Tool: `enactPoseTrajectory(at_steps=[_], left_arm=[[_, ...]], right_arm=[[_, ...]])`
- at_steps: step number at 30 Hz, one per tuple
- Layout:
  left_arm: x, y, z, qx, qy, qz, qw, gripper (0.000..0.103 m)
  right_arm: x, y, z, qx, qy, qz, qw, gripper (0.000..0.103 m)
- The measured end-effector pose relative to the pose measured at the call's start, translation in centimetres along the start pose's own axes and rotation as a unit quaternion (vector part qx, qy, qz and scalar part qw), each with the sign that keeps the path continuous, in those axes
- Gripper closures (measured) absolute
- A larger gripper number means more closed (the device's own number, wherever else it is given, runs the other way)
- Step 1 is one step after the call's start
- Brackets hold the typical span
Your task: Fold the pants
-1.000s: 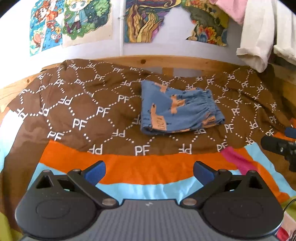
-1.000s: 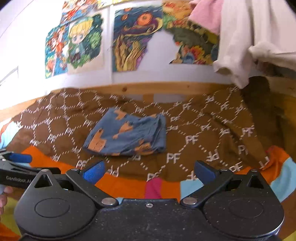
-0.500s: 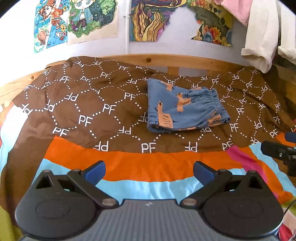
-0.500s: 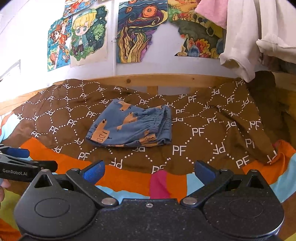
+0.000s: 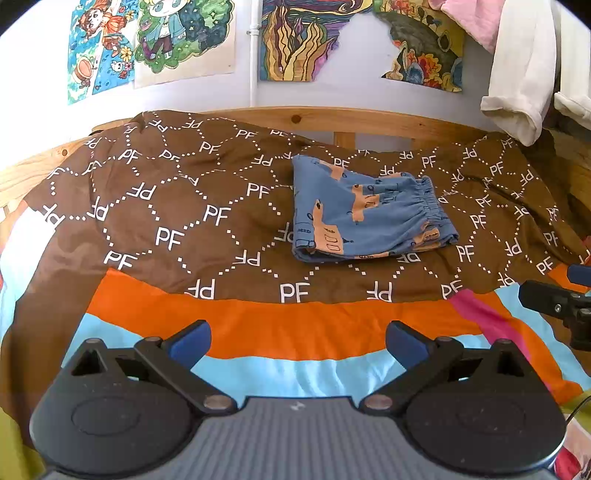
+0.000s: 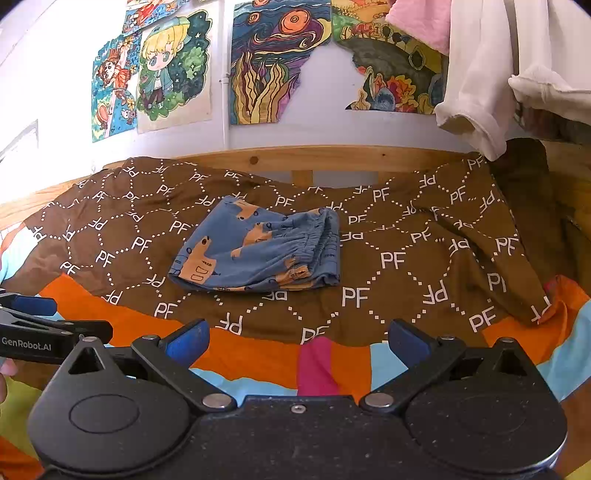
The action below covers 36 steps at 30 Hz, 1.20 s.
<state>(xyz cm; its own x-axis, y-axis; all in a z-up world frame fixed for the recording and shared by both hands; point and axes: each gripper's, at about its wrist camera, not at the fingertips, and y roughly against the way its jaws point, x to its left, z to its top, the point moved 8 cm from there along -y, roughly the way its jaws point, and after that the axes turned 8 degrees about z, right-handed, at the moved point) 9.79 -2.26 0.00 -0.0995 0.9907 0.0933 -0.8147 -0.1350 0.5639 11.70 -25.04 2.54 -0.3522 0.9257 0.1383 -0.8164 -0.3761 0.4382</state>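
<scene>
pants (image 5: 365, 214): folded, soft, light, mid-bed (image 5: 184, 229) | grasp: waistband edge | left gripper (image 5: 297, 338), right gripper (image 6: 297, 338): both spread wide, empty

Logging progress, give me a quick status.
Left gripper and right gripper open, empty, clear of the cloth. Pants folded on brown blanket. Nothing in the way.

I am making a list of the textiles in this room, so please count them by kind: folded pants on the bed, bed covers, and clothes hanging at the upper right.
Folded blue pants: 1
Brown PF bed cover: 1
Striped cover under it: 1
Hanging clothes: 3 in view, pink piece, cream piece, second cream piece
Total: 6
</scene>
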Motion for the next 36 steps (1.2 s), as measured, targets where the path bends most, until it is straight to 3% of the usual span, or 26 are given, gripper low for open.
enactPoseTrajectory(at_steps=[36], left_arm=[[0.27,-0.23,-0.45,0.014,0.004,0.005,0.9999,0.0]], right_arm=[[0.01,-0.19,-0.24,0.003,-0.002,0.001,1.0,0.001]])
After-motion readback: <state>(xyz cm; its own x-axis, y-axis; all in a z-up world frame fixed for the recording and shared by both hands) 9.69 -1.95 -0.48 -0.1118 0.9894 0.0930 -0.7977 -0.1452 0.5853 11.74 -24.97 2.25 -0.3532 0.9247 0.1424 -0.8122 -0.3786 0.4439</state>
